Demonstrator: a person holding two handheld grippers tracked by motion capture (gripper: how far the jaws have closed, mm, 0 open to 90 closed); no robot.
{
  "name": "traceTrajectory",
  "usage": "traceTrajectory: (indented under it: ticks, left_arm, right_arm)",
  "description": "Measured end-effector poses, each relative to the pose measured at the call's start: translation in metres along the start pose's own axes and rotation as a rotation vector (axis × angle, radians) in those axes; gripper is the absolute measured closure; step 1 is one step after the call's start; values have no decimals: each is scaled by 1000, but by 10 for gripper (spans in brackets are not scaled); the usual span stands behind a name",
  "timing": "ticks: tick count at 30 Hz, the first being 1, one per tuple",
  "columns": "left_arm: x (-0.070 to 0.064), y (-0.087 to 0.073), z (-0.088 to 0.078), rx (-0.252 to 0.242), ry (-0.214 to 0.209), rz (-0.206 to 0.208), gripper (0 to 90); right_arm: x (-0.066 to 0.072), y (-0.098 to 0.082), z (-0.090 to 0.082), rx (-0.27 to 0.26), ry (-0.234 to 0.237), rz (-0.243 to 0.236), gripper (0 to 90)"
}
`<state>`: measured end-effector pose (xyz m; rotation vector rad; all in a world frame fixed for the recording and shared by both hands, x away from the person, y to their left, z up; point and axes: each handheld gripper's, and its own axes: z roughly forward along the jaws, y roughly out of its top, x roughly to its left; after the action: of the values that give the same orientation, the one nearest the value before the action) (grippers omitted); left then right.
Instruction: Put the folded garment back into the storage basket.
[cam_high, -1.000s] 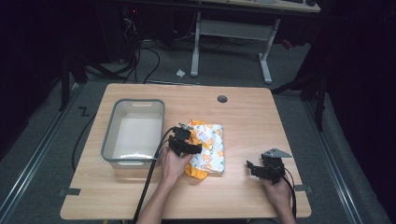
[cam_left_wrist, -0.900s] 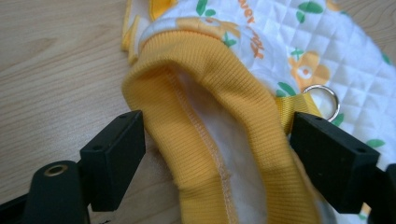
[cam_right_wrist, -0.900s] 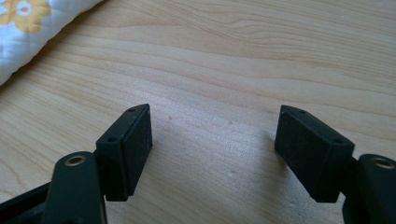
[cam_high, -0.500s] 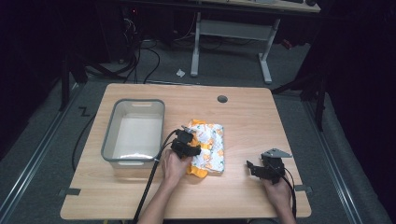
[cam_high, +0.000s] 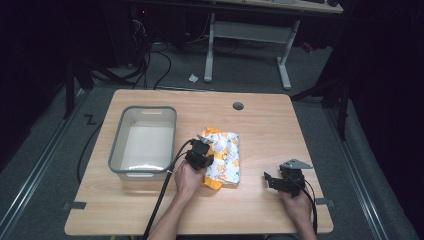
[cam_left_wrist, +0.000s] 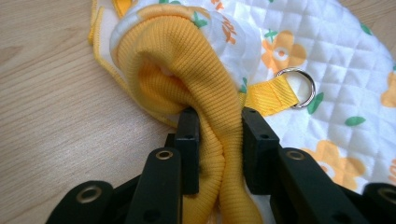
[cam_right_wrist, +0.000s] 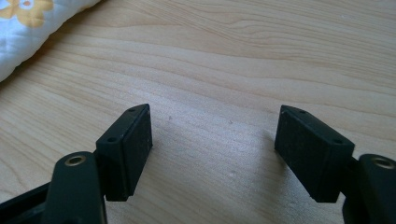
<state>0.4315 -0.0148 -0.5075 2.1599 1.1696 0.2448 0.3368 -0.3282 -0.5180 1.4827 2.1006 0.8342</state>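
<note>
- Left gripper view puts us right on the action: the left gripper (cam_left_wrist: 218, 140) has just been closing, and its two black jaws now pinch the yellow ribbed cuff (cam_left_wrist: 187, 70) of the quilted flower-print garment (cam_left_wrist: 322, 65), with the knit bunched up between the pads.
- From the high view, that garment (cam_high: 226, 161) lies on the wooden table (cam_high: 260, 125) just to the right of the grey bin (cam_high: 145, 142), near it but not touching as far as I can tell.
- The left gripper (cam_high: 201, 155) sits at the garment's bin-side edge, so the bin is a short carry away.
- A metal D-ring (cam_left_wrist: 296, 87) on a yellow strap lies on the garment just past the cuff, free of the jaws.
- Over on the far side of the garment from the bin, the right gripper (cam_high: 280, 181) rests low over bare wood; in the right gripper view its jaws (cam_right_wrist: 215, 154) stand wide apart with nothing between them.
- My read: the step in hand is securing the pick-up, likely for a move into the bin.
- To do it well, keep the pinch firm on the thick ribbing, since knit can slide out.
- Lift straight up first so the trailing quilted body clears the table and the bin's rim.
- The free gripper could take the opposite edge if the cloth sags or drags.
</note>
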Motion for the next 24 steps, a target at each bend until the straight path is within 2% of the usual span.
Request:
traceTrajectory:
  ticks: [4,6,11,15,18,24]
  left_arm:
    - [0,2,-7,-17,-17,-8,729]
    - [0,3,-11,-39,-23,3,730]
    - [-2,4,-20,-53,-31,0,734]
    - [-3,6,-31,-78,-47,13,737]
    - [-5,9,-41,-104,-81,3,739]
    - [-6,11,-52,-128,-112,5,742]
  right_arm:
    - [0,0,0,0,1,-1,278]
    - [0,0,0,0,1,-1,278]
    - [0,0,0,0,1,-1,278]
    - [0,0,0,0,1,-1,278]
    - [0,0,0,0,1,-1,278]
    - [0,0,0,0,1,-1,278]
